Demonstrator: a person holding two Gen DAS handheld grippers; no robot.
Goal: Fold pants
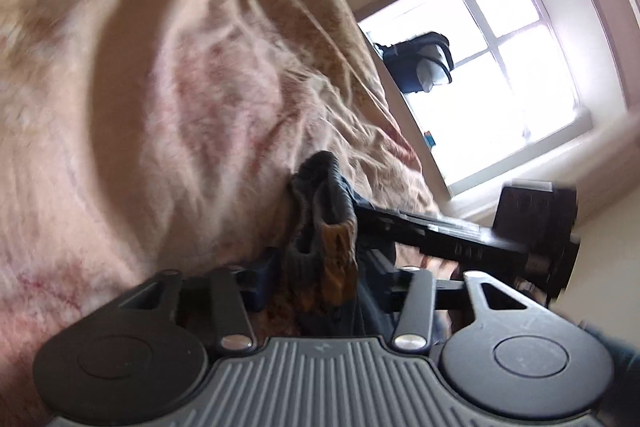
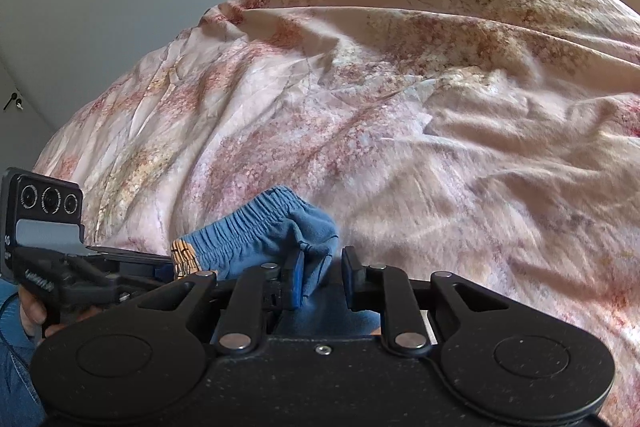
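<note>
Blue pants [image 2: 272,231], elastic waistband bunched up, are held in the air just above the floral duvet [image 2: 400,87], between the two grippers; an orange patterned patch [image 2: 184,255] shows at the band's left end. Right gripper [image 2: 320,275]: jaws narrow with a fold of the waistband between them, cloth against the left pad; whether the right pad actually bites I cannot tell. Left gripper [image 1: 320,263]: waistband cloth [image 1: 320,187] bunched between its fingers, looks clamped on it, though the pads are hidden behind the fabric. The two grippers sit very close, so the band hangs as a wad. My read: step in hand is spreading the waistband before laying it down. Do it well by pulling the grippers apart along the band until it goes taut, keeping both at equal height, then lowering the legs onto the duvet first. Risk: the thin bite on the right side slips under tension. Window [image 1: 500,67] behind, irrelevant.
</note>
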